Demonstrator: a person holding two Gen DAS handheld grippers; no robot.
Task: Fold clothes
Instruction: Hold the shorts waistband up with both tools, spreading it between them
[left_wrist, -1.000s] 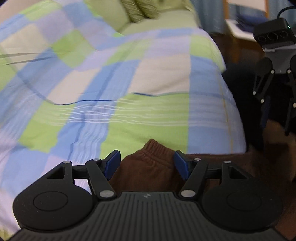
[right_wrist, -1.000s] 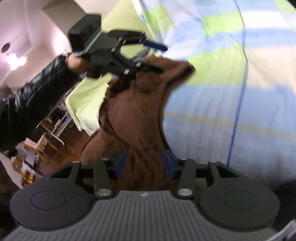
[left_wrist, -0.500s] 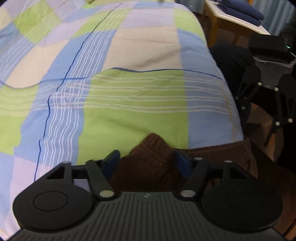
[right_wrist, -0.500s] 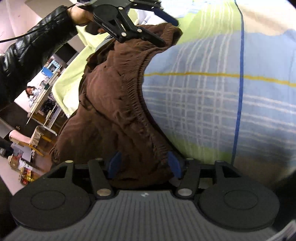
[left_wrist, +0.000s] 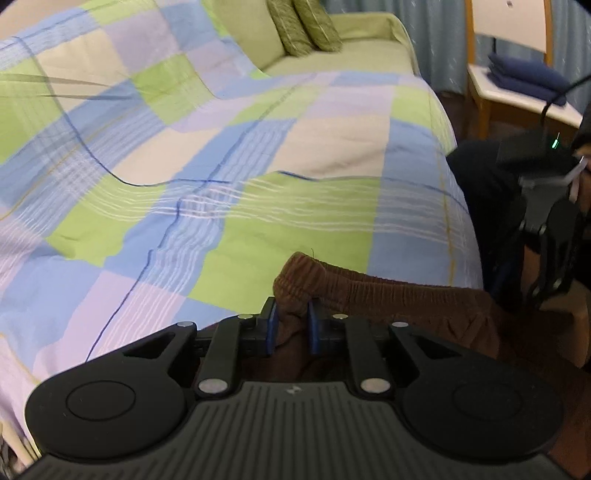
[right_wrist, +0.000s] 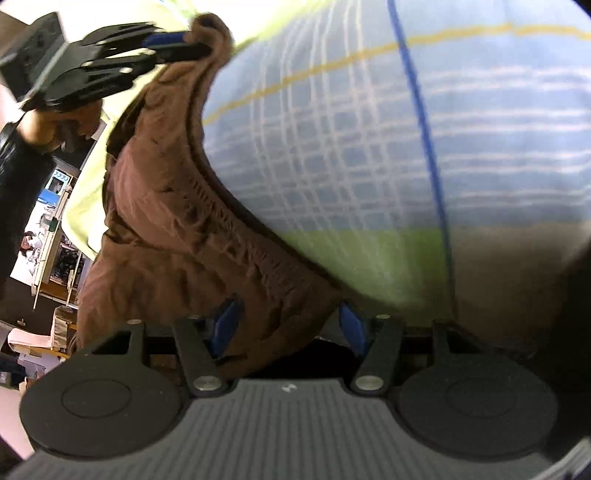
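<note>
A pair of brown shorts with an elastic waistband (left_wrist: 388, 291) hangs stretched between my two grippers at the near edge of the bed. My left gripper (left_wrist: 290, 319) is shut on one end of the waistband; it also shows in the right wrist view (right_wrist: 192, 44) at the top left. My right gripper (right_wrist: 288, 325) has its blue pads spread wide with the other end of the brown shorts (right_wrist: 184, 229) bunched between them. The right gripper shows dark and blurred at the right edge of the left wrist view (left_wrist: 546, 258).
The bed carries a blue, green and cream checked cover (left_wrist: 221, 166). Two green patterned pillows (left_wrist: 303, 26) lie at its head. A wooden chair with folded dark blue cloth (left_wrist: 524, 77) stands at the right. A person in a black jacket (right_wrist: 22, 166) holds the grippers.
My left gripper's jaws have closed tight on the waistband. The view has swung up toward the bed's head. The shorts now stretch in a line between the grippers.
</note>
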